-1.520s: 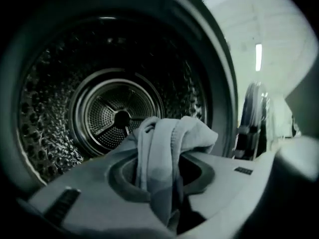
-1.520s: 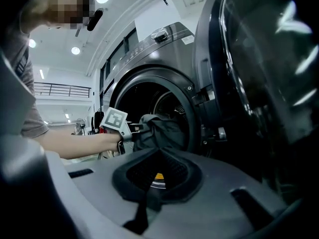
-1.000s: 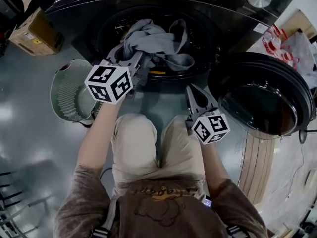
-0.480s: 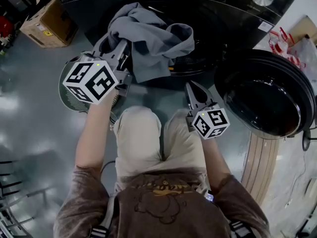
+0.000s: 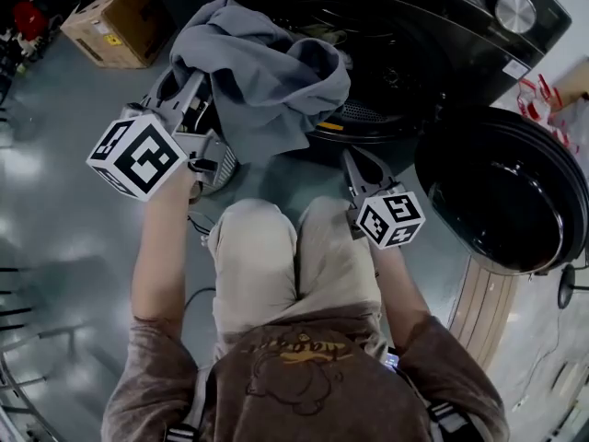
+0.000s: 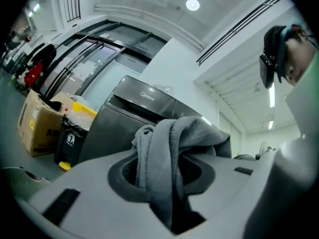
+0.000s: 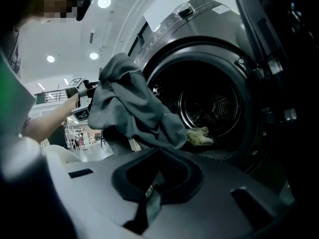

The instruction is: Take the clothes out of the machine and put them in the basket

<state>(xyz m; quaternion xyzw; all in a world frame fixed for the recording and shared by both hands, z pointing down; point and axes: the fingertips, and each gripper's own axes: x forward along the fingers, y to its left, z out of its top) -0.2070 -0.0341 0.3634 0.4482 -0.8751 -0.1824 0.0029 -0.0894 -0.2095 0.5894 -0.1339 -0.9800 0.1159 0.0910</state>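
Observation:
A grey garment point(image 5: 262, 81) hangs from my left gripper point(image 5: 190, 88), which is shut on a fold of it, outside the dark front-loading machine point(image 5: 433, 17). In the left gripper view the grey garment point(image 6: 169, 153) drapes over and between the jaws of the left gripper point(image 6: 167, 183). My right gripper point(image 5: 355, 162) is shut and holds nothing, just below the drum opening. The right gripper view shows the grey garment point(image 7: 129, 113) in the air at the left and a small yellowish cloth point(image 7: 199, 136) lying in the drum point(image 7: 212, 103). Only a ribbed bit of the basket point(image 5: 222, 167) shows behind the left gripper.
The machine's round door point(image 5: 502, 191) stands swung open at the right. A cardboard box point(image 5: 115, 17) sits on the grey floor at the upper left. The person's knees point(image 5: 276, 247) are just below both grippers.
The left gripper has pulled the grey garment out of the drum, rising and swinging left over the basket. The right gripper has shifted slightly and stays shut.

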